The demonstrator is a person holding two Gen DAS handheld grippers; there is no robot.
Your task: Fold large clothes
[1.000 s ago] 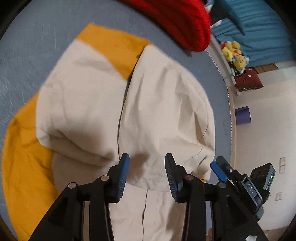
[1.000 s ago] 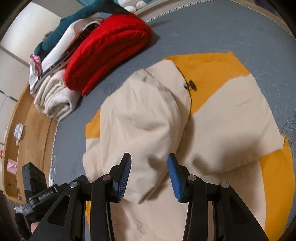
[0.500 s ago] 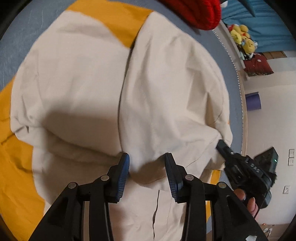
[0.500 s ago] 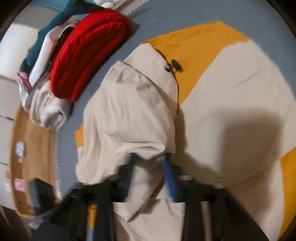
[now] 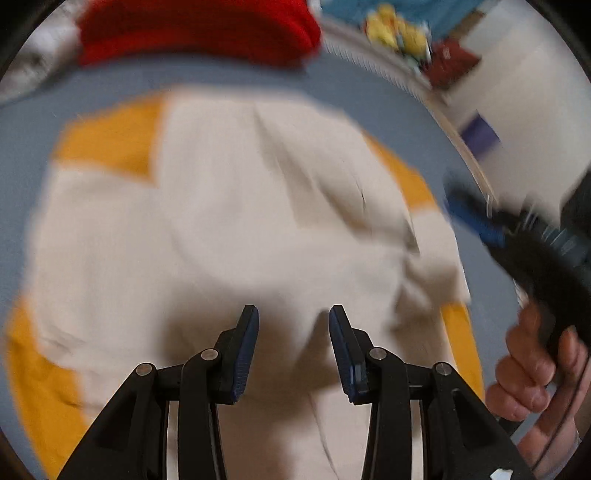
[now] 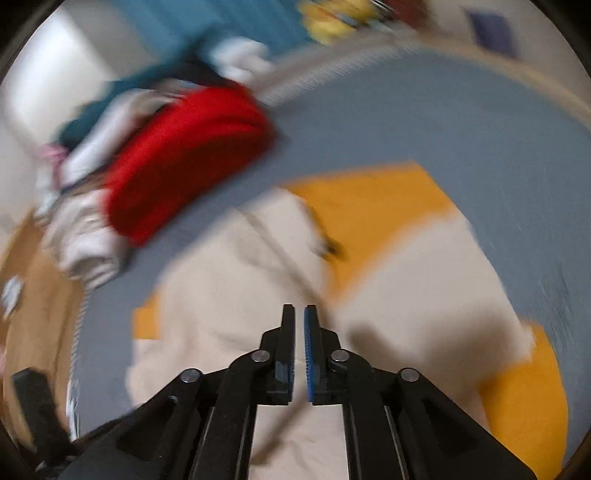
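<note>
A large cream and mustard-yellow garment (image 5: 229, 229) lies partly folded on the grey-blue bed surface (image 5: 37, 122). My left gripper (image 5: 293, 317) hovers over its near cream edge, open, with nothing between the pads. The right wrist view shows the same garment (image 6: 229, 314) below my right gripper (image 6: 299, 317). Its jaws are opening and stand only a narrow slit apart, with no cloth caught between them. In the left wrist view the right gripper (image 5: 476, 218) shows at the garment's right edge, held by a hand (image 5: 528, 369). Both views are motion-blurred.
A folded red knit (image 6: 184, 158) lies beyond the garment, also at the top of the left wrist view as the red knit (image 5: 195, 33). A pile of folded clothes (image 6: 85, 236) sits beside it. The bed's wooden rim (image 5: 461, 144) runs along the right, with yellow plush toys (image 5: 395, 29) behind.
The right jaws went from wide apart to nearly together, and that gripper pulled back off the garment's fold. The left gripper swung and rolled; the red knit now sits at the top of its view.
</note>
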